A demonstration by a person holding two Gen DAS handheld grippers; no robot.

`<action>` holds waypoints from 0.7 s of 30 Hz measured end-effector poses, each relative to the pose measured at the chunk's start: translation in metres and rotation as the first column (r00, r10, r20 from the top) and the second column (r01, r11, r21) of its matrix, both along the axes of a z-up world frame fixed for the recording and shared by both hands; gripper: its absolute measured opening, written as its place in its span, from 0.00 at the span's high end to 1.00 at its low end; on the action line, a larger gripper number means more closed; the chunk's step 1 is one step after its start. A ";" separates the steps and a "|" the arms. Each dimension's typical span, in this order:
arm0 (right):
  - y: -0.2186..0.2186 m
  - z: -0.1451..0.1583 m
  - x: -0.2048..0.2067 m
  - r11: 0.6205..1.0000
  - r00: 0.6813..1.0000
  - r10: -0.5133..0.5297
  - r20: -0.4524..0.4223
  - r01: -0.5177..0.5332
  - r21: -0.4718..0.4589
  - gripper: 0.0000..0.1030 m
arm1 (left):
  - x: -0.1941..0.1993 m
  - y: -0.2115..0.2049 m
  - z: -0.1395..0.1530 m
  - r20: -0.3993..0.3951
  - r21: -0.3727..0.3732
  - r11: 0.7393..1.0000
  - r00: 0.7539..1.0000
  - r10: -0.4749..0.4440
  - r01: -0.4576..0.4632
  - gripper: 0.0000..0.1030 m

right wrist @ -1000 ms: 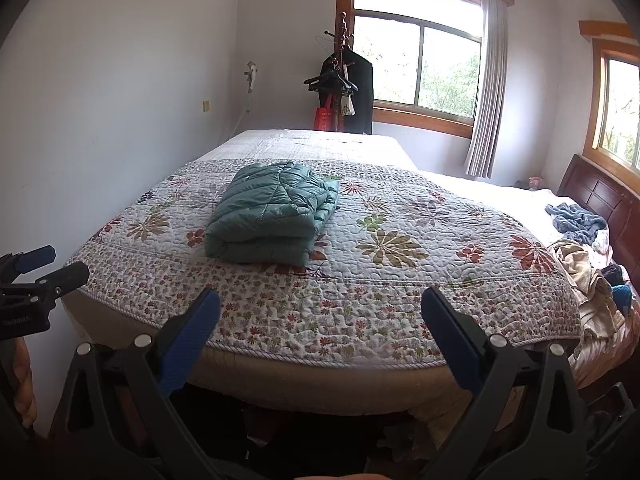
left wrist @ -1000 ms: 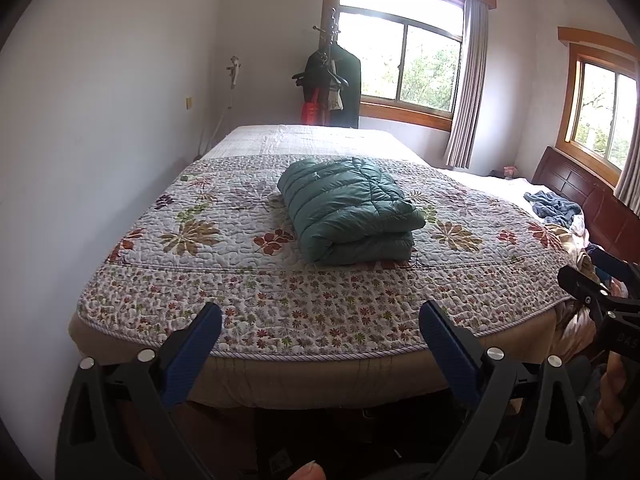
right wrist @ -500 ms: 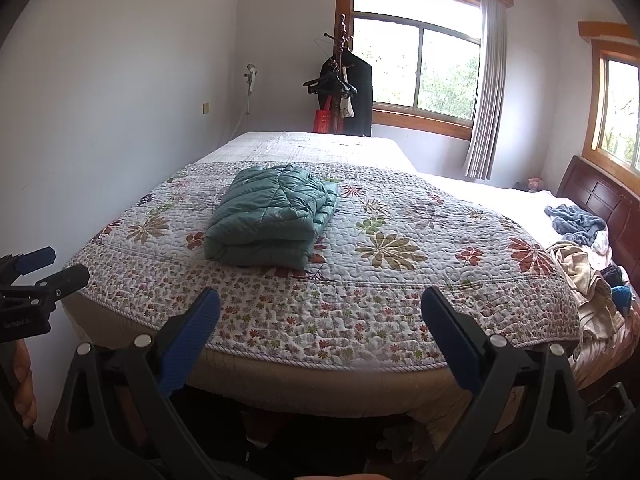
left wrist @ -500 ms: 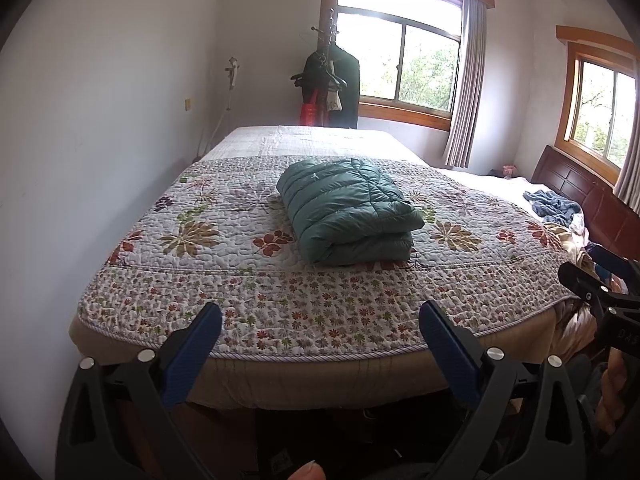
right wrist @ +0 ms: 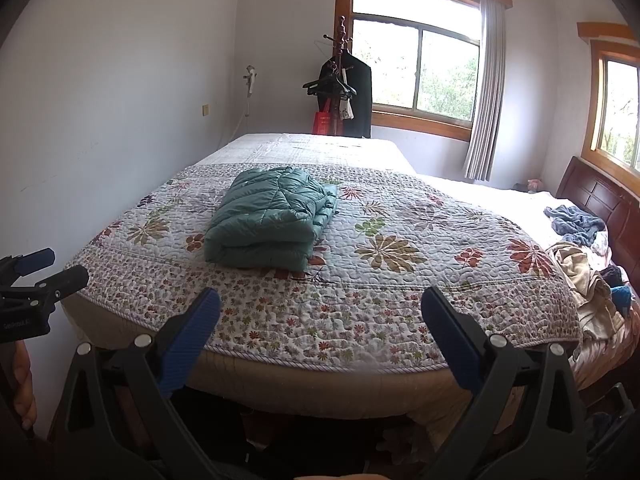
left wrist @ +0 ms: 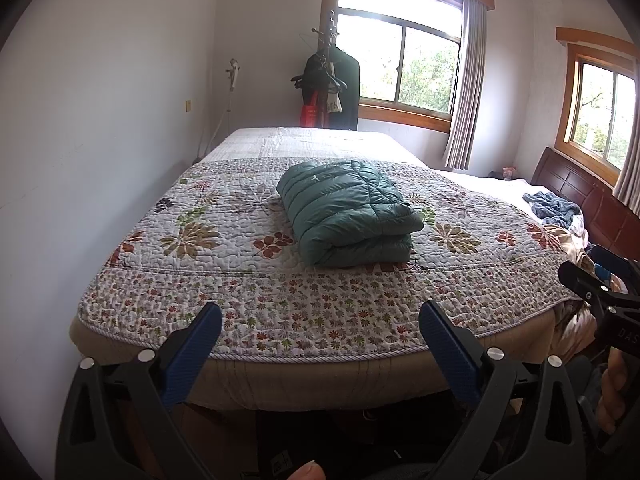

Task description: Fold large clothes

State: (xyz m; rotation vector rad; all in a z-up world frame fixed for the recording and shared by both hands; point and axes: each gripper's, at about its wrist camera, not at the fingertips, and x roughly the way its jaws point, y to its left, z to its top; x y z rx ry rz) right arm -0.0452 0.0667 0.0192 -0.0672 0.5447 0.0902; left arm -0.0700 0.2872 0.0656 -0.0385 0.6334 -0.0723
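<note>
A teal puffer jacket (left wrist: 348,216) lies folded into a thick bundle on the flowered quilt (left wrist: 224,264) of the bed; the same jacket (right wrist: 268,220) shows left of centre in the right wrist view. My left gripper (left wrist: 320,320) is held back off the bed's near edge, open, nothing between its blue pads. My right gripper (right wrist: 320,312) is also open and empty, back from the quilt (right wrist: 400,288). Each gripper appears at the other view's edge: the right gripper (left wrist: 600,280) at the right, the left gripper (right wrist: 36,276) at the left.
Loose clothes (right wrist: 584,280) are heaped at the bed's right side by a dark wooden headboard (right wrist: 600,200). A blue garment (left wrist: 552,208) lies near it. A coat stand (left wrist: 332,92) with dark clothes stands by the window. A wall runs along the bed's left.
</note>
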 end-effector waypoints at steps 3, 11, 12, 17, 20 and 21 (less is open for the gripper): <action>0.000 0.000 0.000 1.000 1.000 -0.001 0.000 0.001 0.000 0.03 | -0.001 -0.001 0.000 -0.001 -0.002 1.000 1.000 0.001 -0.001 0.04; 0.000 -0.002 -0.001 1.000 1.000 -0.002 -0.002 0.002 0.005 0.03 | -0.002 -0.001 0.000 -0.001 -0.004 1.000 1.000 -0.001 0.001 0.04; -0.001 -0.002 -0.001 1.000 1.000 -0.002 -0.002 0.002 0.005 0.03 | -0.002 -0.001 0.000 -0.001 -0.003 1.000 1.000 -0.001 0.001 0.04; -0.001 -0.002 -0.001 1.000 1.000 -0.002 -0.003 0.002 0.005 0.03 | -0.001 -0.001 -0.001 -0.003 -0.004 1.000 1.000 -0.002 0.002 0.04; -0.001 -0.002 -0.002 1.000 1.000 -0.003 -0.002 0.003 0.004 0.03 | -0.001 -0.001 -0.001 -0.002 -0.005 1.000 1.000 -0.001 0.001 0.04; -0.001 -0.002 -0.001 1.000 1.000 -0.002 -0.002 0.002 0.005 0.03 | 0.000 -0.001 -0.001 -0.003 -0.005 1.000 1.000 -0.002 0.002 0.04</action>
